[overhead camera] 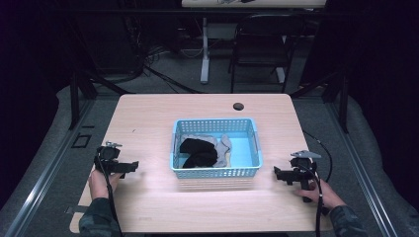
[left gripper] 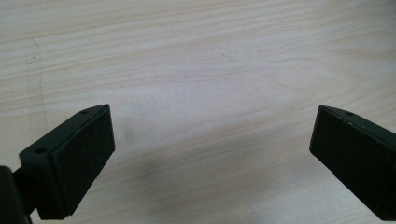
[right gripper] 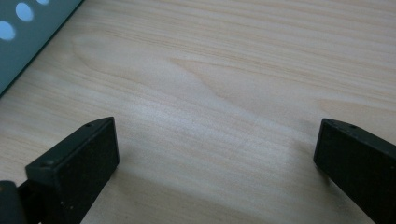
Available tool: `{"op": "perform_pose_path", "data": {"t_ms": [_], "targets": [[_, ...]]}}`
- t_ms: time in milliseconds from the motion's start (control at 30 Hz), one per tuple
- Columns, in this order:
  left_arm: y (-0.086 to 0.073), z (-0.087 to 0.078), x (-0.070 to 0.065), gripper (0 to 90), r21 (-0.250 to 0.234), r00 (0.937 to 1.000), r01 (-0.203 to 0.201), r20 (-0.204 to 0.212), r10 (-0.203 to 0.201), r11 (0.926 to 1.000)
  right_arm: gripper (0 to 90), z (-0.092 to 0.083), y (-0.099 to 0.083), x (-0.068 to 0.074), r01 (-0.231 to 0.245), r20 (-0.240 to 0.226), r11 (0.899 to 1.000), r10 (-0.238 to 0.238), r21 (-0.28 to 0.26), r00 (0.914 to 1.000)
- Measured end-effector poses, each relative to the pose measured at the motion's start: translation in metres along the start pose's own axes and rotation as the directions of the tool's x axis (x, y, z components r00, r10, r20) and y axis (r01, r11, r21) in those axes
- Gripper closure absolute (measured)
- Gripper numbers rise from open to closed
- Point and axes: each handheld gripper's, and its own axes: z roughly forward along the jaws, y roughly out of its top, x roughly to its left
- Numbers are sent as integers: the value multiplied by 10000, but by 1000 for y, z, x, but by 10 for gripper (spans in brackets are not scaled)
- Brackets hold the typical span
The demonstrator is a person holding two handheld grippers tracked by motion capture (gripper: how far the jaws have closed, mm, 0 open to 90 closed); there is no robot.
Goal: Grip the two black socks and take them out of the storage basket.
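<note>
1. Dim room, pale wood table (overhead camera: 148, 207) under both my grippers; chair (overhead camera: 262, 44) and cables on the floor beyond.
2. My left gripper (overhead camera: 129, 167) sits low over the table's left part, jaws spread wide, nothing between them; in the left gripper view (left gripper: 212, 154) just bare wood in the gap.
3. My right gripper (overhead camera: 280, 174) is on the right part, jaws likewise spread and empty; in the right gripper view (right gripper: 217, 163) a corner of the blue basket (right gripper: 28, 32) shows at upper left.
4. Blue basket (overhead camera: 215, 173) stands mid-table between the grippers, apart from both, long axis left-to-right across the table.
5. Inside it, in the left half: black socks (overhead camera: 197, 152) bunched, with grey socks (overhead camera: 223, 150) just beside and touching. Too crumpled to tell which way any sock points.
6. Risks, my judgement: the pile is tangled, so one pinch could lift two socks; a jaw could catch the basket's lattice wall and drag the light basket; reaching from both sides could bump my grippers together.
</note>
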Motion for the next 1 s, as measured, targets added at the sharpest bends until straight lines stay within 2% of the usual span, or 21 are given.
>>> {"op": "perform_pose_path", "data": {"t_ms": [33,167,333,567,800,1000], "targets": [[2,-3,0,0,141,9999,-100,24,100,9999,0,0,0,0,-1,-1,10000,1,-1,10000],[5,-7,-1,0,151,9998,-169,139,166,9997,0,0,0,0,-1,-1,10000,1,-1,10000],[10,-14,-5,0,21,9992,-294,262,294,9996,0,0,0,0,1,1,10000,-1,3,10000],[18,-21,-10,0,181,9990,-417,194,414,9990,0,0,0,0,-3,0,10000,3,-2,10000],[27,-34,-21,0,8,9975,-665,238,665,9978,0,0,0,0,-12,22,10000,12,-10,10000],[34,-43,-24,0,-61,9965,-758,354,760,9971,0,0,0,0,0,2,10000,0,-3,10000]]}}
